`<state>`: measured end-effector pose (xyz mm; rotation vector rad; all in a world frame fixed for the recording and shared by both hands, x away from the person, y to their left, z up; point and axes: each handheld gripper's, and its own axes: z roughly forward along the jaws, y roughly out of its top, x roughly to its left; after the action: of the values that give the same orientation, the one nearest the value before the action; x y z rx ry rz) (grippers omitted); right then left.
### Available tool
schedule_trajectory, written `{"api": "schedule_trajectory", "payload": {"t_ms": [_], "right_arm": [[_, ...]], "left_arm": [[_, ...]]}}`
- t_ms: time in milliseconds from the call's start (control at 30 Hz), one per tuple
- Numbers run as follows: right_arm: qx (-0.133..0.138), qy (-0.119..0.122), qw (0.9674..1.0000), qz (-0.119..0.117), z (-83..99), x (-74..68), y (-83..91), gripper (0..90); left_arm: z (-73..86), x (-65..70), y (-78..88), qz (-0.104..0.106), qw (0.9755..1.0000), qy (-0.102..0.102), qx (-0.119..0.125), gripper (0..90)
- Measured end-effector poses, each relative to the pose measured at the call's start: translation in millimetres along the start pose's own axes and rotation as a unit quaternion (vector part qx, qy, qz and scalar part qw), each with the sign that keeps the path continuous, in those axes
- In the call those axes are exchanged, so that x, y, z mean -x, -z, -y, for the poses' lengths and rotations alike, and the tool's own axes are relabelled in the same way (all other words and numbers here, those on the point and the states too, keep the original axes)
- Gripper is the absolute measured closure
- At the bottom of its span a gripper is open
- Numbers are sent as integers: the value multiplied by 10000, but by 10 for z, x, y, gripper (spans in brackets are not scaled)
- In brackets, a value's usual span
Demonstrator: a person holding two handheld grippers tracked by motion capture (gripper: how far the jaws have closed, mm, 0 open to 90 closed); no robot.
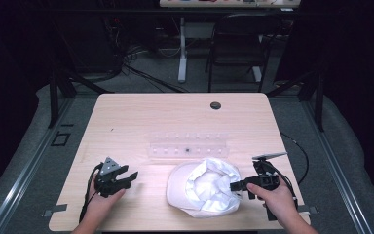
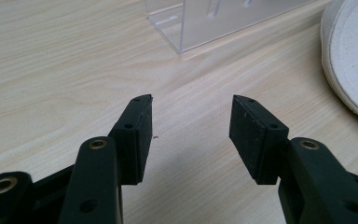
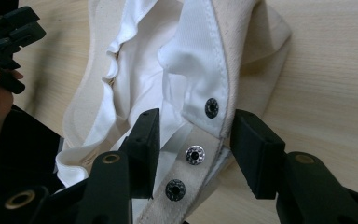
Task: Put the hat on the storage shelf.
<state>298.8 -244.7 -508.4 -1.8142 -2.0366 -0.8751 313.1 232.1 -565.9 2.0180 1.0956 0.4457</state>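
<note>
A white cap (image 1: 204,187) lies upside down near the table's front edge, its lining facing up. My right gripper (image 1: 234,186) reaches into its right rim. In the right gripper view the cap's back strap (image 3: 193,154) with dark snap studs runs between the jaws of that gripper (image 3: 196,135), which stand open with a gap on both sides of the strap. My left gripper (image 1: 129,176) rests on the table left of the cap. Its jaws (image 2: 191,126) are open over bare wood with nothing between them, and the cap's brim (image 2: 354,60) lies off to their right.
A clear plastic rack (image 1: 189,146) lies across the wooden table (image 1: 141,117) just behind the cap, and its corner (image 2: 214,18) shows ahead of the left gripper. A cable hole (image 1: 215,105) sits near the far edge. A chair (image 1: 238,44) stands beyond the table.
</note>
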Motion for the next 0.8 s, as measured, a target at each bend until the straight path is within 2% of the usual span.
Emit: {"api": "schedule_trajectory", "payload": {"t_ms": [200, 333, 467, 600, 800], "right_arm": [[-68, -86, 9999, -10, 11, -11, -83, 526], [-130, -163, 9997, -108, 14, 13, -110, 526], [-110, -345, 9992, -168, 19, 55, -143, 526], [-181, -396, 9987, -281, 26, 59, -144, 545], [-21, -458, 9984, -337, 7, 24, -99, 612]], "left_arm": [[1, 0, 4, -7, 10000, 41, 26, 495], [0, 0, 0, -5, 10000, 6, 4, 495], [2, 4, 2, -9, 10000, 24, 17, 495], [1, 1, 0, -10, 10000, 5, 7, 495], [0, 3, 0, -6, 10000, -19, 10, 495]]}}
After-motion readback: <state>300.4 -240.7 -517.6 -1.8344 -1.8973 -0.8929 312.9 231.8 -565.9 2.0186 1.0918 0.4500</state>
